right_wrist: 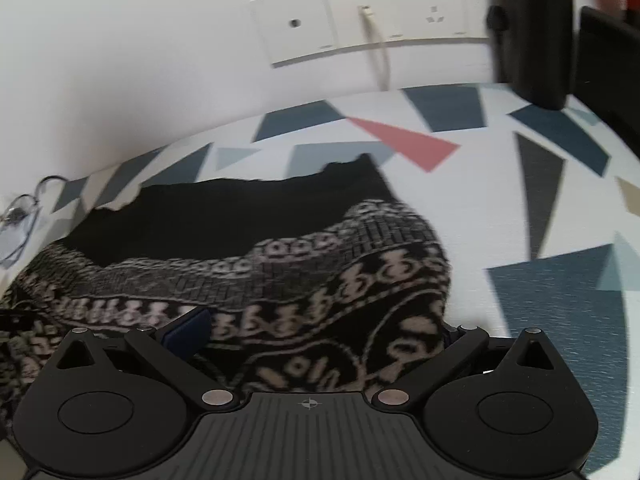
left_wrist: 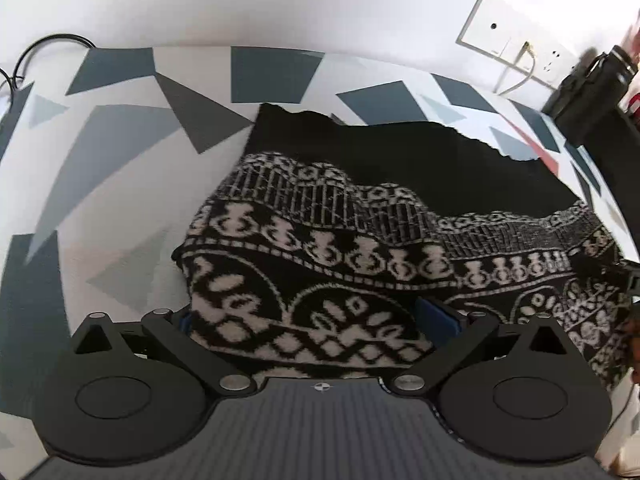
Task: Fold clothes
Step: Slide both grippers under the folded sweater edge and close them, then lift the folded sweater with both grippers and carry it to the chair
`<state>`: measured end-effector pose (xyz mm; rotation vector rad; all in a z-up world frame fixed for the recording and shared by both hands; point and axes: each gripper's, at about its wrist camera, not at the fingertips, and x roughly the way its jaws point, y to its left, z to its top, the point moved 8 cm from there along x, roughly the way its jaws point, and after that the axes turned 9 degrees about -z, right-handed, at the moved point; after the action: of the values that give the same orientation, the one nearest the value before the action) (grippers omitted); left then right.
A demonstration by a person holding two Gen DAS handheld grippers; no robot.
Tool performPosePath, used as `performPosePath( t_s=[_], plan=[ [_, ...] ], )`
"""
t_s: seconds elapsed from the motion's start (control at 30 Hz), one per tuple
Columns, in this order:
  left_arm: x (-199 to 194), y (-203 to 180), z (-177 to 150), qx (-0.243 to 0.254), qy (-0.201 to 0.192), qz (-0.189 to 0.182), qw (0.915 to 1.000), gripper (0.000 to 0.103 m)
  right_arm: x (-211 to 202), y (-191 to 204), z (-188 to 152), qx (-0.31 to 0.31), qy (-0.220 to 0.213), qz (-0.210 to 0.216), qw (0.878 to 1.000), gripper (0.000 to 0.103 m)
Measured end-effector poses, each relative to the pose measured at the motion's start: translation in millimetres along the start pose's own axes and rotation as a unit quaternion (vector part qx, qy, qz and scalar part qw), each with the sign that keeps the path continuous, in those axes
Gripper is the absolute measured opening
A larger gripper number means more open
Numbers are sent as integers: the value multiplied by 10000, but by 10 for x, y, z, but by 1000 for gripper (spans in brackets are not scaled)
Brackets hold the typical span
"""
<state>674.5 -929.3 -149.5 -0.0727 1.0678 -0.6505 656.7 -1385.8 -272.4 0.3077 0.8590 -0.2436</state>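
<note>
far left in the left wrist view there's a black cable [left_wrist: 48,42] looped by the wall, lying at the edge of the tabletop [left_wrist: 120,184]. the top is white and smooth-looking, printed all over with grey and slate-blue triangles and shards, plus a red one further right.

the garment [left_wrist: 360,240] sits in the middle of it — a thick, fuzzy knit, black with cream patterning: a band of little ladder bars, a row of rounded bobbin shapes, then big leafy swirls nearest the cameras. the far part is plain black with a wavy, ragged-looking edge. it's bunched and humped, not flat.

left gripper [left_wrist: 316,320] has its blue-padded fingers set fairly wide apart with the near edge of the knit filling the gap between them; the cloth touches both sides but i can't tell if it's really pinched.

right wrist view is motion-blurred. right gripper [right_wrist: 320,332] is the same story: wide-set fingers, a blue pad showing on the left one, knit [right_wrist: 320,288] heaped between them and over the right fingertip — grip can't be told.

behind, on the white wall, a row of white socket plates [right_wrist: 360,20] with a white cord [right_wrist: 378,52] plugged in and hanging down. far right, a dark blocky object [right_wrist: 532,32] stands at the table's back corner, too blurred to name.
</note>
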Motion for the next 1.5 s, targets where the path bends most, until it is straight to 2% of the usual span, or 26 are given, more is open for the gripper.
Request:
performPosePath(
  t_s=[0.37,0.47,0.67,0.8,0.93,1.03,1.13,1.17,1.23,1.27,1.4,1.43,1.47,1.5],
  plan=[
    [32,-68,-20,182,10,144,9997,101,-25,-14,-46,-190,91,-40,9998,102],
    [17,-128,-27,130,125,-262,9995,101,-47,74,-33,113,223,508,9984,102],
    [-24,-100,-17,-159,181,-838,9962,100,-67,-14,5,440,410,1068,9925,102],
    [1,-204,-23,-337,316,-1470,9881,97,-59,27,13,674,539,1406,9863,102],
    [-5,-177,-14,-475,321,-1700,9838,95,-29,-30,47,938,712,1758,9774,102],
    [-4,-170,-2,-496,311,-1665,9843,92,-7,-83,60,1173,848,2016,9687,102],
    [19,-255,6,-300,332,-1446,9885,91,2,60,47,770,803,1800,9774,102],
    [27,-274,2,-330,365,-1514,9872,86,4,142,34,653,831,1820,9776,100],
    [42,-312,-5,-389,432,-1651,9846,79,13,297,2,481,944,1962,9748,82],
    [43,-325,-11,-415,439,-1678,9840,77,19,343,-4,351,945,1953,9755,81],
    [-27,-321,-51,-485,185,-1347,9895,77,39,420,1,105,880,1894,9779,81],
    [-45,-320,-61,-503,122,-1264,9906,70,42,436,3,45,872,1854,9788,78],
    [-63,-319,-71,-520,58,-1181,9916,53,46,452,5,-16,864,1814,9796,74],
    [-82,-317,-81,-538,-5,-1097,9925,46,30,459,10,8,845,1786,9803,60]
  ],
)
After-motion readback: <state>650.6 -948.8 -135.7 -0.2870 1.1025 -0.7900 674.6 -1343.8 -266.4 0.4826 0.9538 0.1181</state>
